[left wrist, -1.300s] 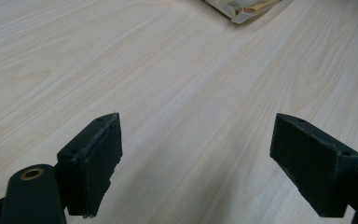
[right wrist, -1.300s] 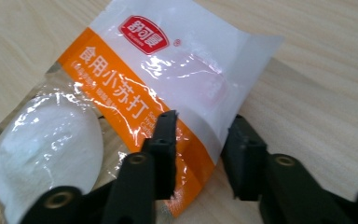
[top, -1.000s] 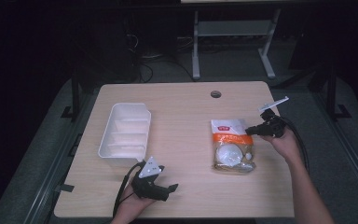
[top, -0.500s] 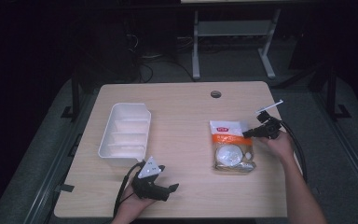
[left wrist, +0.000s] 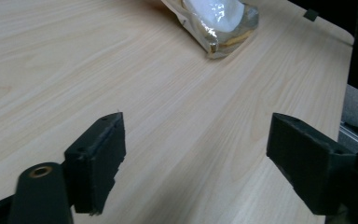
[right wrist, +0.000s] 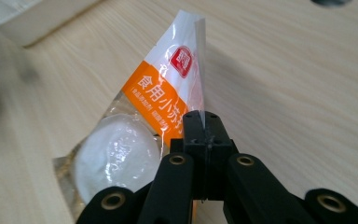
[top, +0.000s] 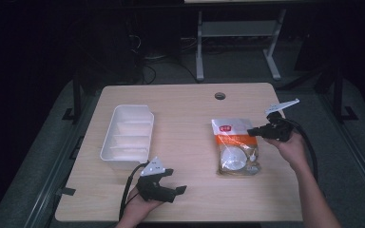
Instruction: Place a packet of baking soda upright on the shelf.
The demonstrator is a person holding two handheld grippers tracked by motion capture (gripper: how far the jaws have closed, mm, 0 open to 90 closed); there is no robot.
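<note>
Bag (top: 235,146) of white powder lies flat on the table (top: 185,114), right of middle, and my right gripper (top: 255,131) has its jaws pinched shut on the bag's right edge seam, the thin flap being the easiest bite. My left gripper (top: 177,190) waits near the front edge, jaws wide and empty, clear of the white tray (top: 126,137), which I judge to be the destination.

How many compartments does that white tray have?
3 show in the high view, stacked front to back in the tray at table left: far, middle, near. The near wall may hide a part of the nearest one.
</note>
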